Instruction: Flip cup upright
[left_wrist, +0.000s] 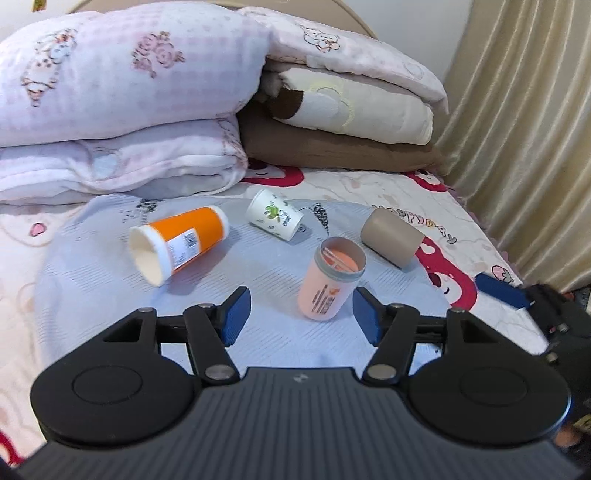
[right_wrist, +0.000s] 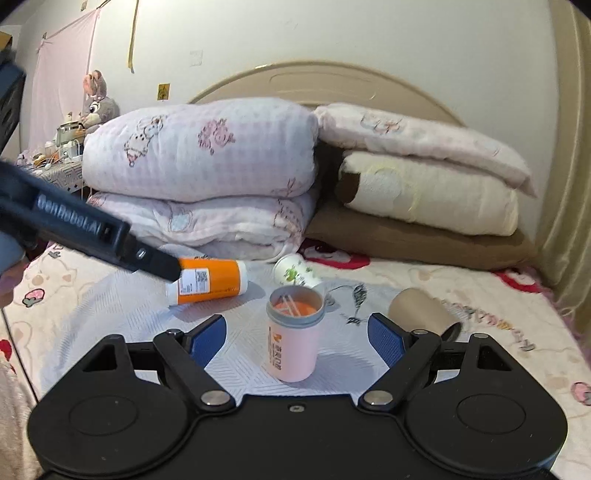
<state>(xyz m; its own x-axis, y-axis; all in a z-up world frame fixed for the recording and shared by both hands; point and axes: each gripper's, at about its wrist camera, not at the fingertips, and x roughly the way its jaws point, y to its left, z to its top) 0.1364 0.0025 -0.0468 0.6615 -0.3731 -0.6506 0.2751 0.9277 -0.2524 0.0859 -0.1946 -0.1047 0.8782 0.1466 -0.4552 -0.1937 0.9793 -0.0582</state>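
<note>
A pink cup (left_wrist: 327, 282) stands upright on a pale blue mat (left_wrist: 110, 295), mouth up; it also shows in the right wrist view (right_wrist: 293, 336). An orange cup (left_wrist: 181, 242) (right_wrist: 210, 280), a small white cup (left_wrist: 273, 215) (right_wrist: 295, 275) and a tan cup (left_wrist: 391, 238) (right_wrist: 421, 308) lie on their sides behind it. My left gripper (left_wrist: 301, 315) is open just in front of the pink cup, not touching it. My right gripper (right_wrist: 297, 338) is open with the pink cup between its fingers, untouched. Its blue finger (left_wrist: 498, 290) shows at the left view's right edge.
Folded pink quilts (left_wrist: 122, 103) and brown and cream blankets (left_wrist: 343, 122) are stacked behind the cups. A beige curtain (left_wrist: 524, 129) hangs at the right. The left gripper's black body (right_wrist: 85, 232) crosses the right view's left side. The bed sheet (left_wrist: 406, 192) extends around the mat.
</note>
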